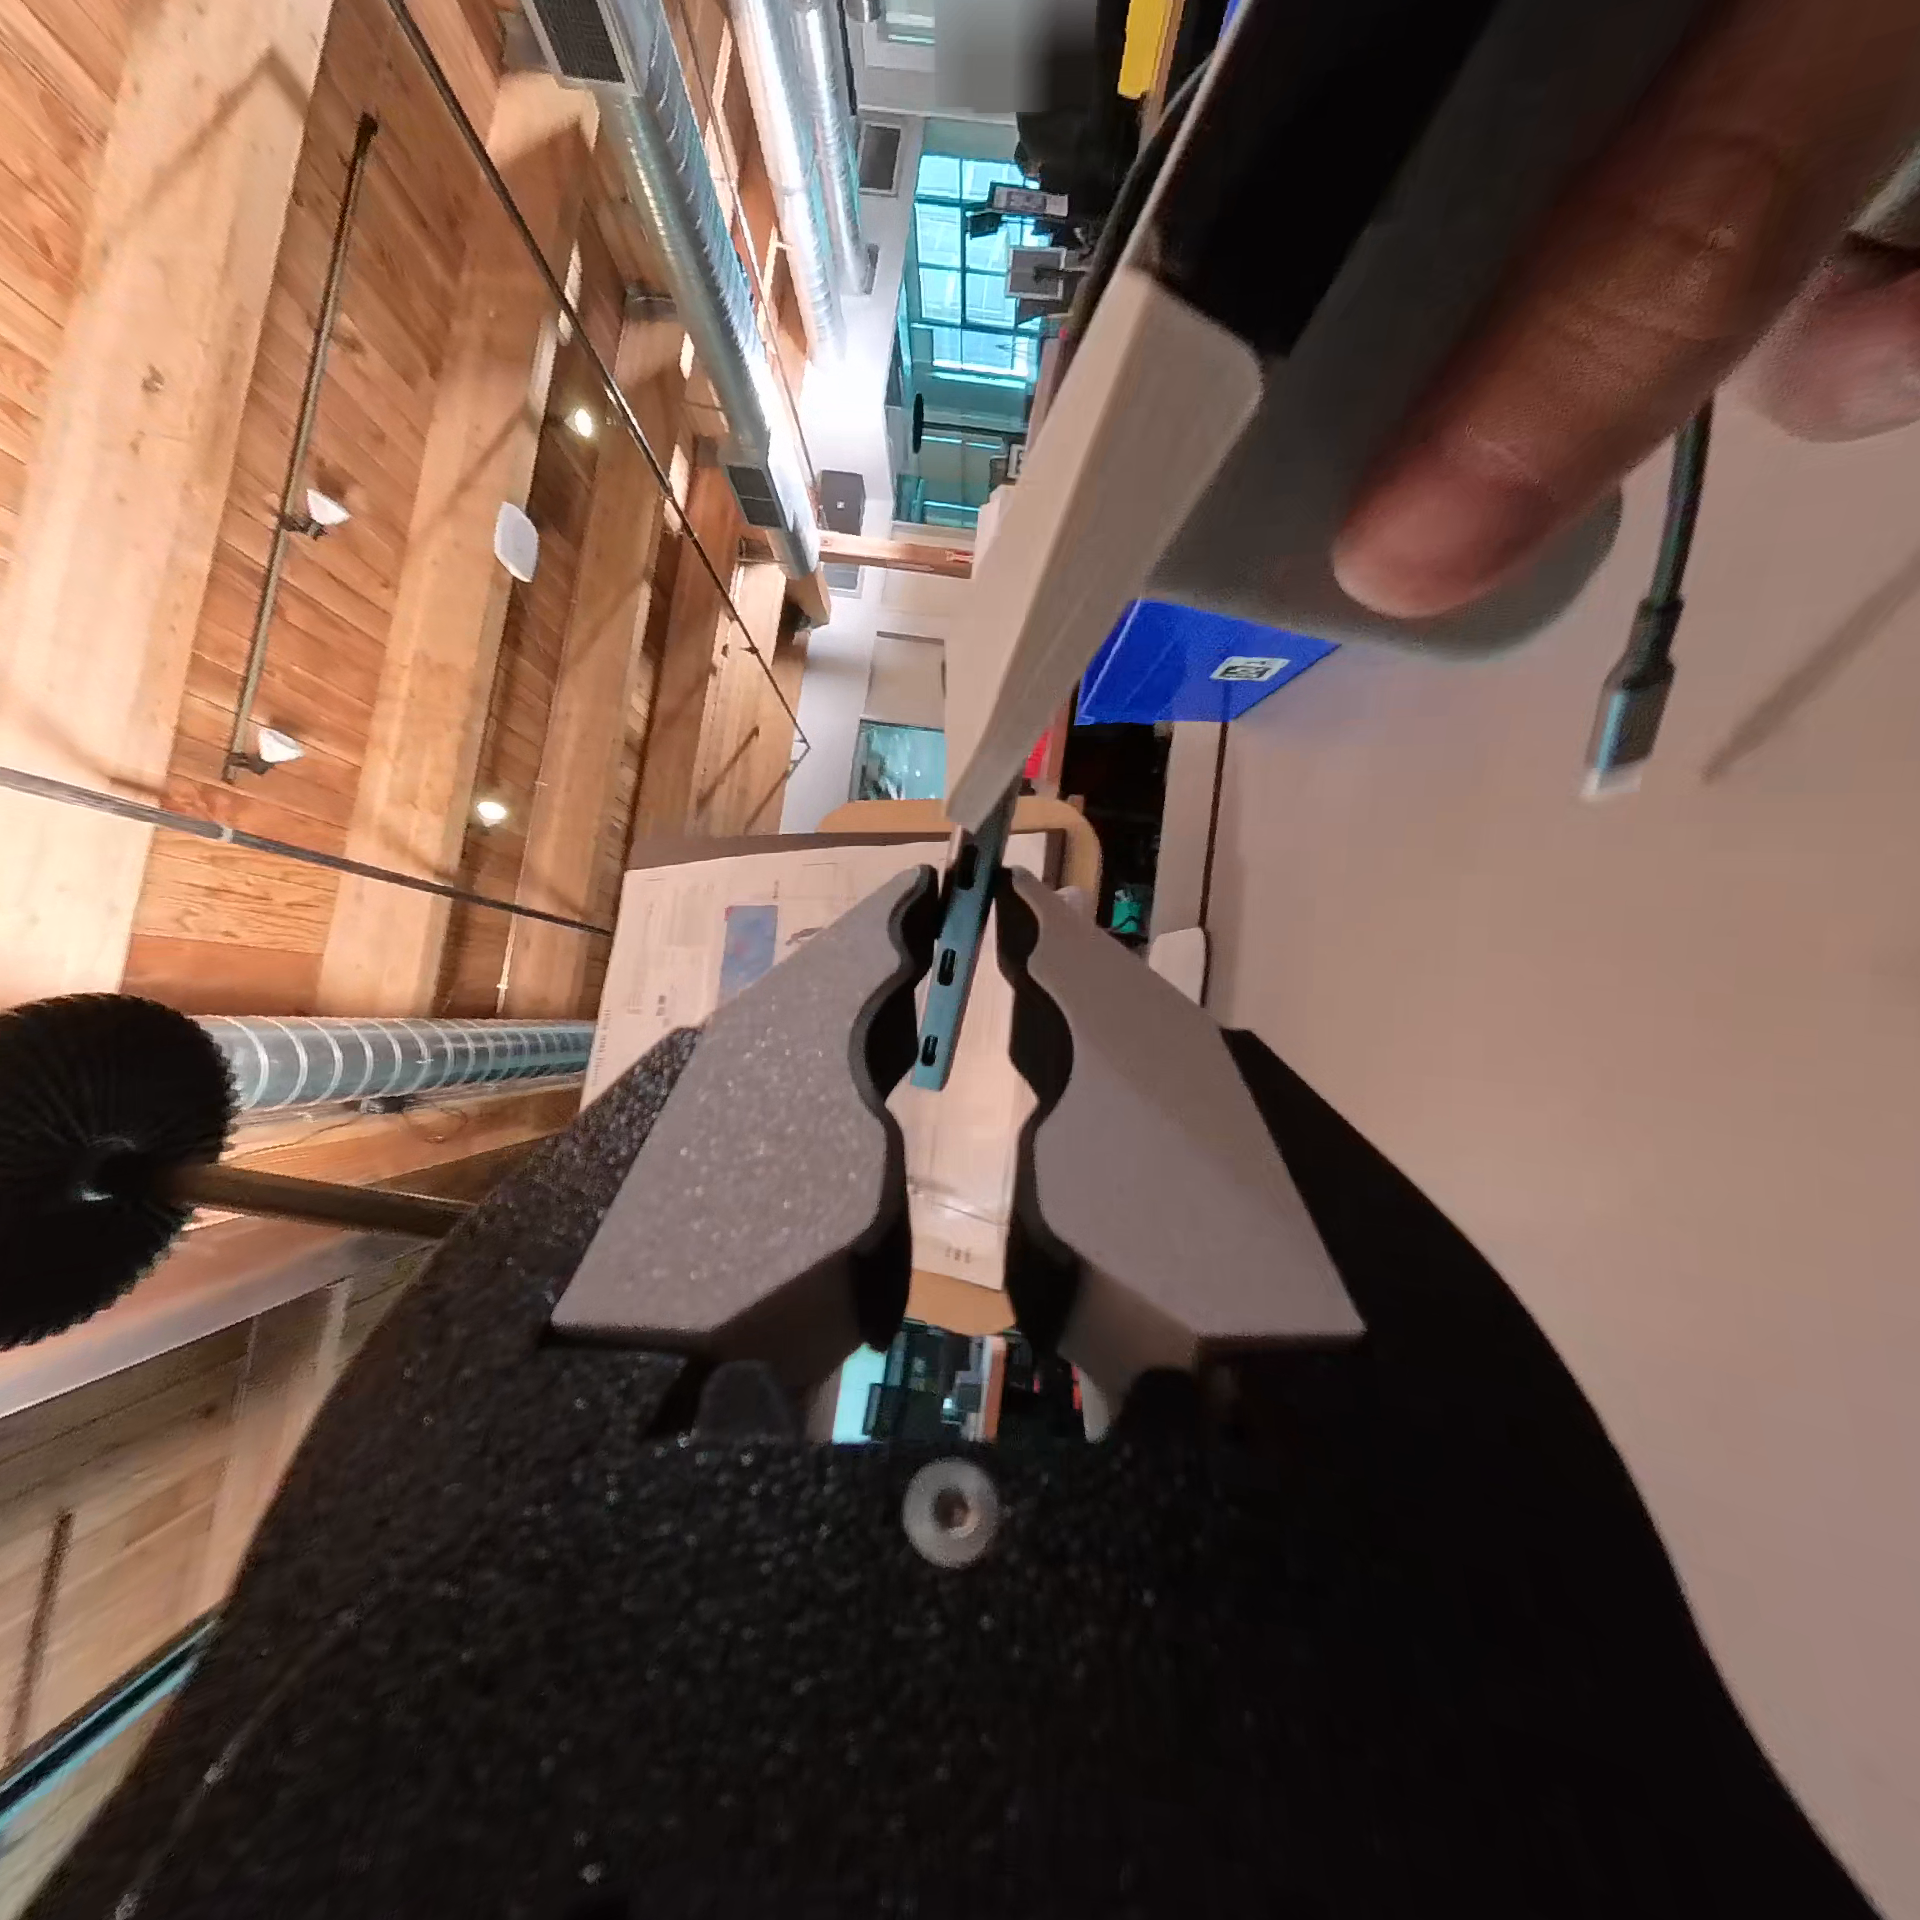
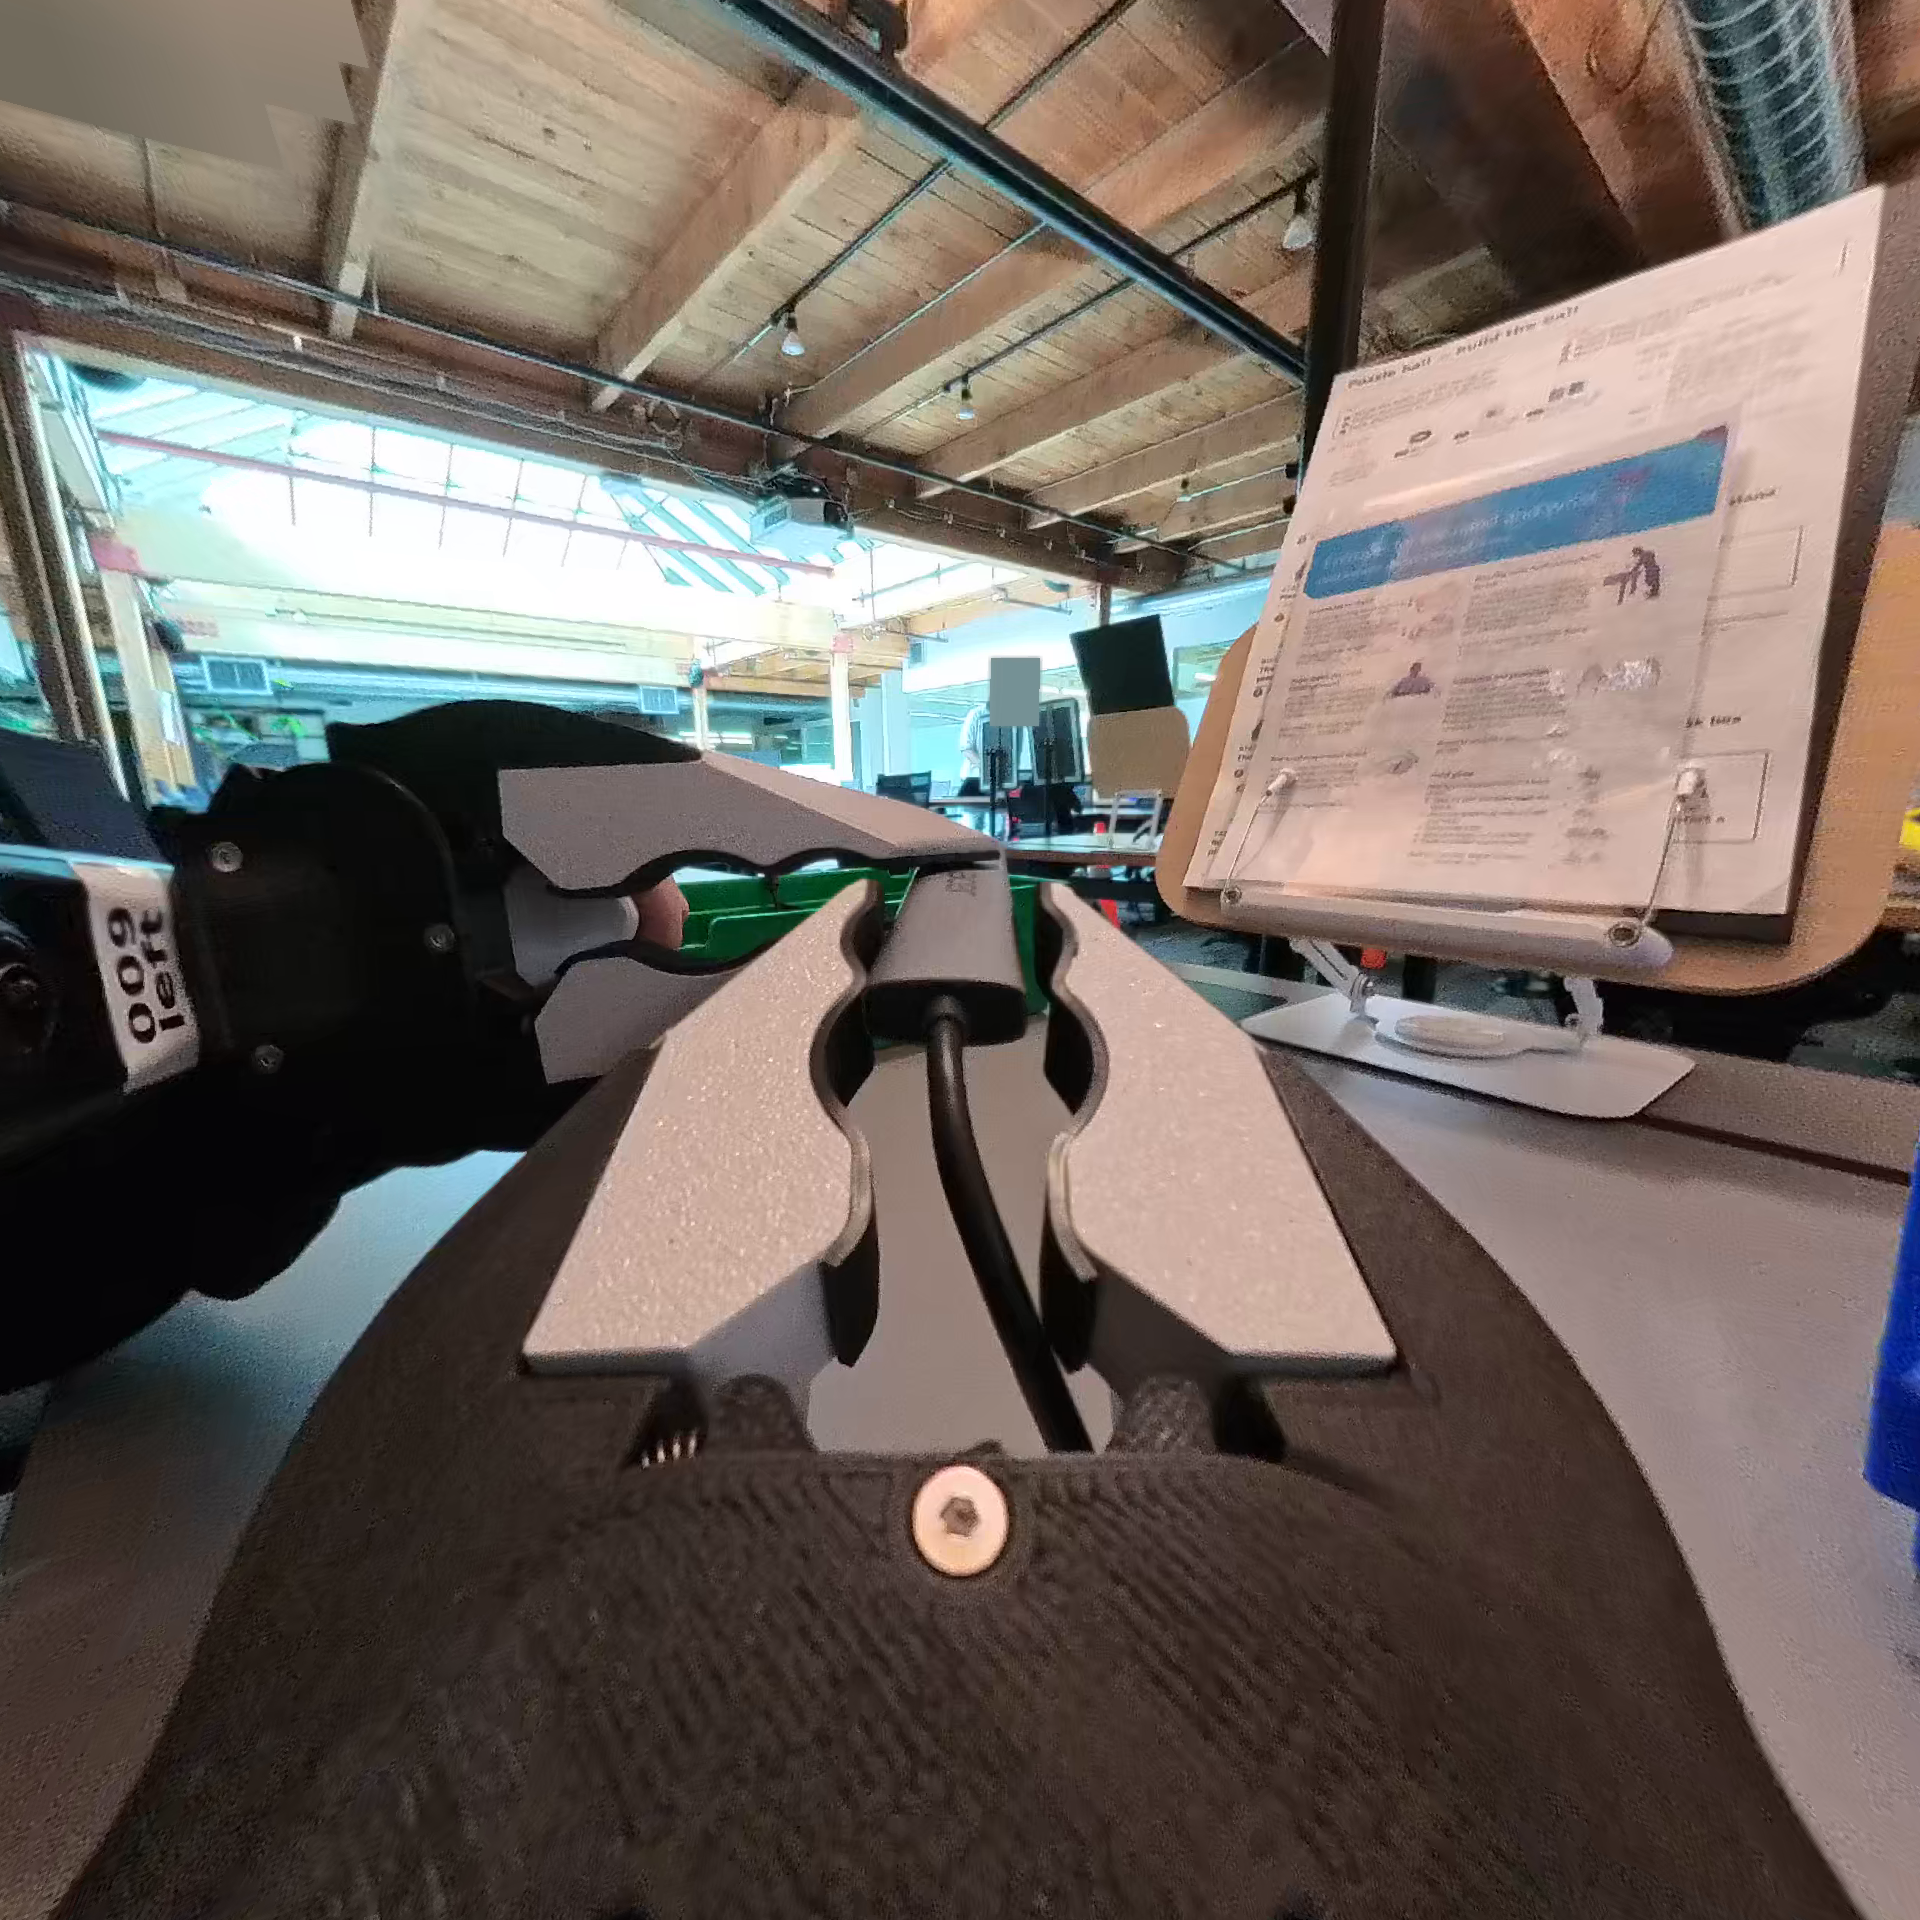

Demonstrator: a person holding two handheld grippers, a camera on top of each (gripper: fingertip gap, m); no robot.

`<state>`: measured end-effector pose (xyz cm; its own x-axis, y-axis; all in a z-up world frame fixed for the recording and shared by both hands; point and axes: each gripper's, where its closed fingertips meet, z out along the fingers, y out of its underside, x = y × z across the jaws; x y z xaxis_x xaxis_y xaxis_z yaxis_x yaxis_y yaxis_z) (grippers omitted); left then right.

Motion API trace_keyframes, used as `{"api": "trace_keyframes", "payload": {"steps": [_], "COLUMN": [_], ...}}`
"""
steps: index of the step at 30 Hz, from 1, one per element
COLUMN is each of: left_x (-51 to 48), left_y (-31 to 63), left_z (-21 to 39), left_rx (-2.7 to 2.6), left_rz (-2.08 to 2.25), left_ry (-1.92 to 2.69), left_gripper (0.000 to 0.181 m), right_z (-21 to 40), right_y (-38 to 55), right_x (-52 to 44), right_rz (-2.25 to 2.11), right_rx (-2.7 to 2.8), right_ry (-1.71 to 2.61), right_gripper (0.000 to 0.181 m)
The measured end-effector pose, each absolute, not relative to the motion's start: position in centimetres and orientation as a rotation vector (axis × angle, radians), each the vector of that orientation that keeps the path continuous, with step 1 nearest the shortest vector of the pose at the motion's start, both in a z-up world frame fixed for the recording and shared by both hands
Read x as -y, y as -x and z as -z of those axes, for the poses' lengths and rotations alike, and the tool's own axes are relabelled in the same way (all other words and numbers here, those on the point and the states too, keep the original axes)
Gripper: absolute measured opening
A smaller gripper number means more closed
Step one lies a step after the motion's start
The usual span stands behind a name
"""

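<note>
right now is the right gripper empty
No, the right gripper is shut on a grey adapter with a black cable trailing back between its fingers.

Timber-beamed ceiling (image 2: 665, 208), silver ducts (image 1: 686, 239), bright windows (image 2: 436, 520), pale tabletop (image 2: 1714, 1299), distant desks.

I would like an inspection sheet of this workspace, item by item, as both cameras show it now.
Surface: pale grey table.
Job's things: grey hub, held between both grippers.
Clutter: printed sheet on a stand; green bin; blue bin.
Grippers: left gripper, jaws shut on the hub's thin end; right gripper, jaws shut on its cable end.
Cables: black cable runs from the hub back between the right jaws; its plug hangs free.
Surroundings: wooden ceiling, metal ducts, large windows.
</note>
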<state>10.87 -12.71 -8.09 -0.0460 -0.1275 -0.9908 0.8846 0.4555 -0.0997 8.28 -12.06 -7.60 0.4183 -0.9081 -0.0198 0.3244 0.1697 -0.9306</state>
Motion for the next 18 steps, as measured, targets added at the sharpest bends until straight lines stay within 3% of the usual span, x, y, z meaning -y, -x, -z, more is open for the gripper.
{"api": "trace_keyframes", "payload": {"steps": [3, 7, 11, 16, 18], "left_x": [12.8, 12.9, 13.1, 13.0, 13.0], "left_y": [-11.0, -10.7, -10.6, -10.7, -10.9], "left_z": [8.3, 8.4, 8.4, 9.0, 9.1], "left_rx": [-1.36, -1.354, -1.341, -1.313, -1.307], "left_rz": [0.941, 0.938, 0.945, 0.909, 0.901], "left_ry": [-0.738, -0.751, -0.772, -0.821, -0.832], "left_gripper": [0.008, 0.008, 0.007, 0.007, 0.007], "right_z": [8.1, 8.8, 8.6, 8.6, 8.8], "right_y": [-8.6, -8.9, -8.8, -8.9, -8.9], "right_x": [12.2, 11.8, 12.0, 12.3, 11.8], "right_rz": [0.964, 0.983, 1.033, 0.972, 0.963], "right_rx": [-0.728, -0.727, -0.728, -0.752, -0.736], "right_ry": [1.062, 1.13, 1.122, 1.086, 1.116], "right_gripper": [0.033, 0.022, 0.022, 0.035, 0.028]}}
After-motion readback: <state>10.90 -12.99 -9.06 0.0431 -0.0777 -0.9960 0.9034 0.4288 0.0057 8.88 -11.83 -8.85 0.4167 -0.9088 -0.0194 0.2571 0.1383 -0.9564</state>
